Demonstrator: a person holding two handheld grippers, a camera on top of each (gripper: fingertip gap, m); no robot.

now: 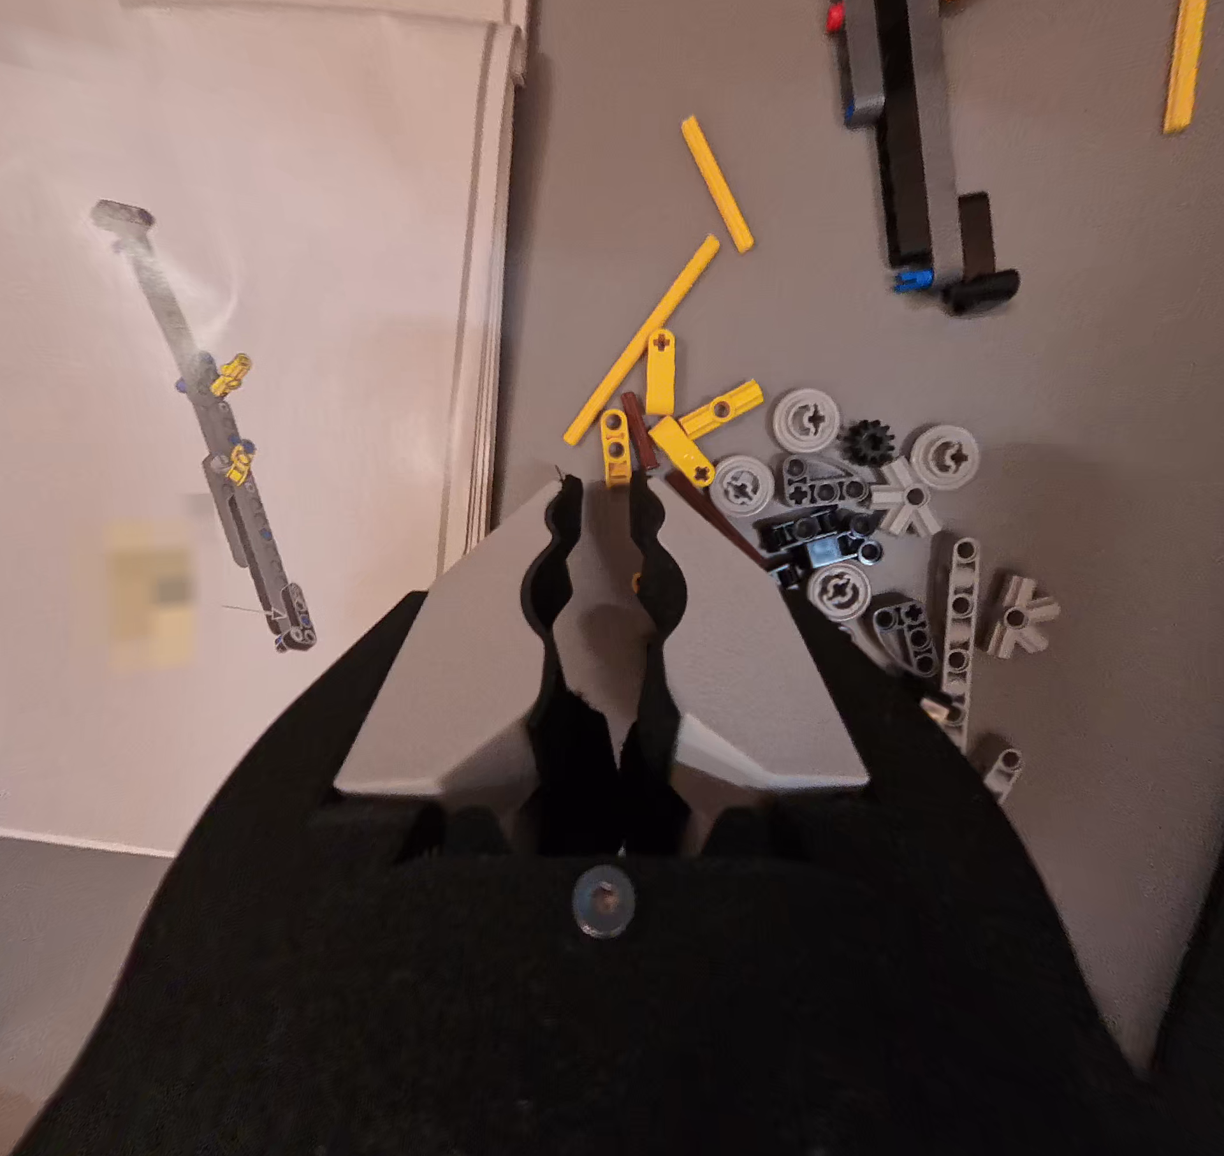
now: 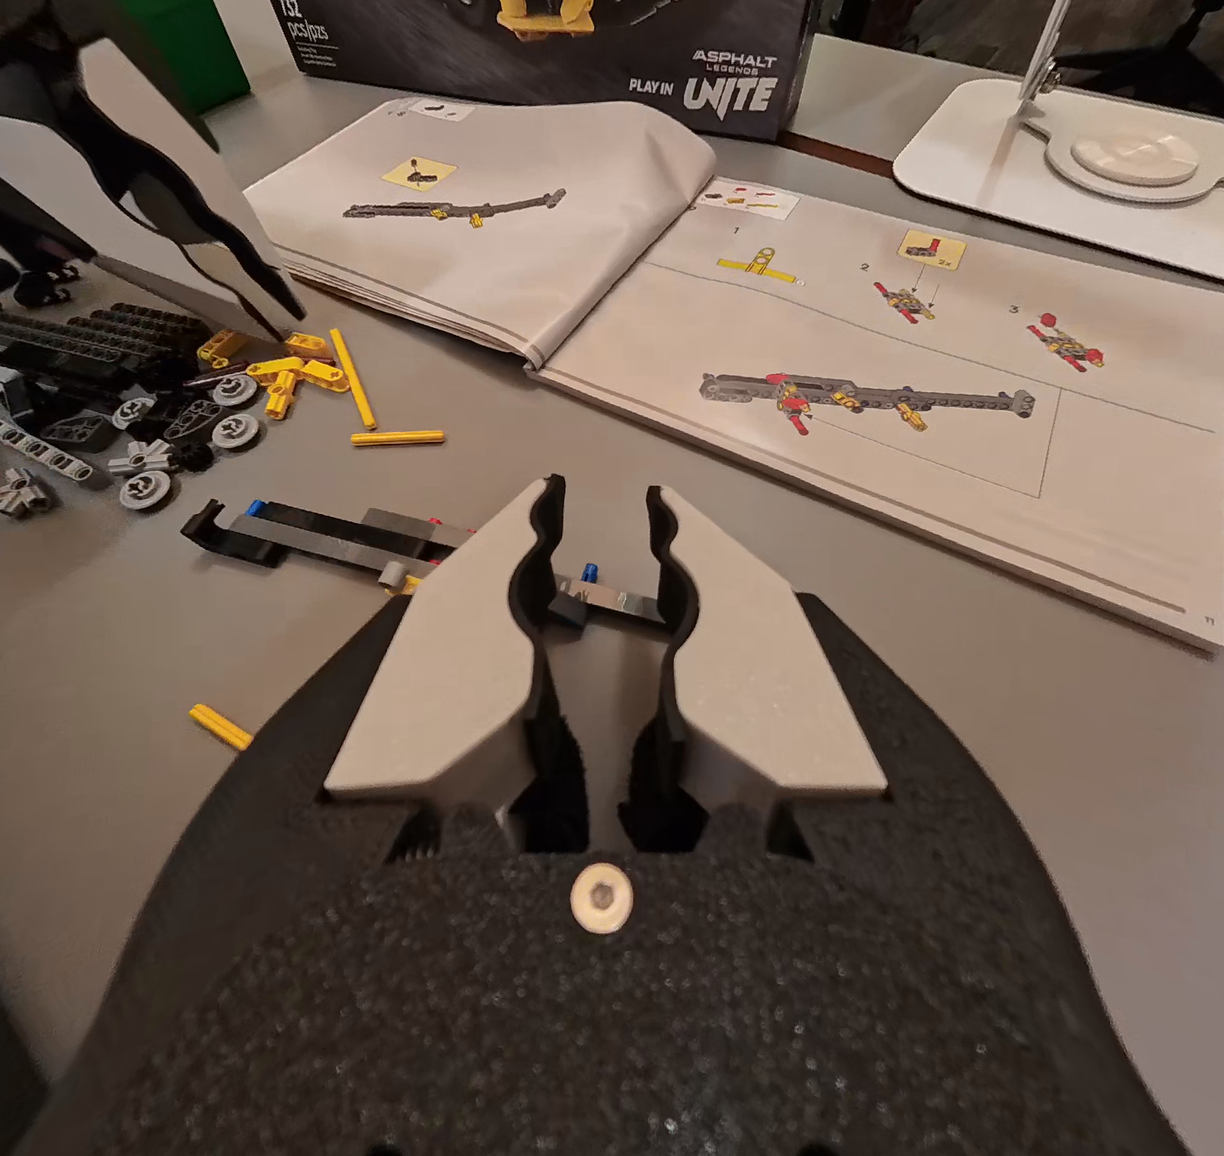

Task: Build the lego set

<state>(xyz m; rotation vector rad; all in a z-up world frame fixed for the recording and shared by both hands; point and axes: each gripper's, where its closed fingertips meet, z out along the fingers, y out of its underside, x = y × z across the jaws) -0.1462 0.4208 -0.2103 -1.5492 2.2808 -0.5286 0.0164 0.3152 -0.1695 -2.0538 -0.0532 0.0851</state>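
Your left gripper [image 1: 606,485] — jaws apart, nothing held, tips just above yellow pile [image 1: 662,422] beside manual [image 1: 265,329]. Small yellow two-hole piece [image 1: 615,447] sits right at tips, touching brown pin [image 1: 639,428]. Close now and you may pinch both, or flick little piece away across table [image 1: 1060,362]. Your right gripper [image 2: 604,495] — jaws apart, empty, over long grey-black beam build [image 2: 318,534], on far side of pile from manual. Drop lower and you may bump build, knock blue pin [image 2: 588,572] loose.
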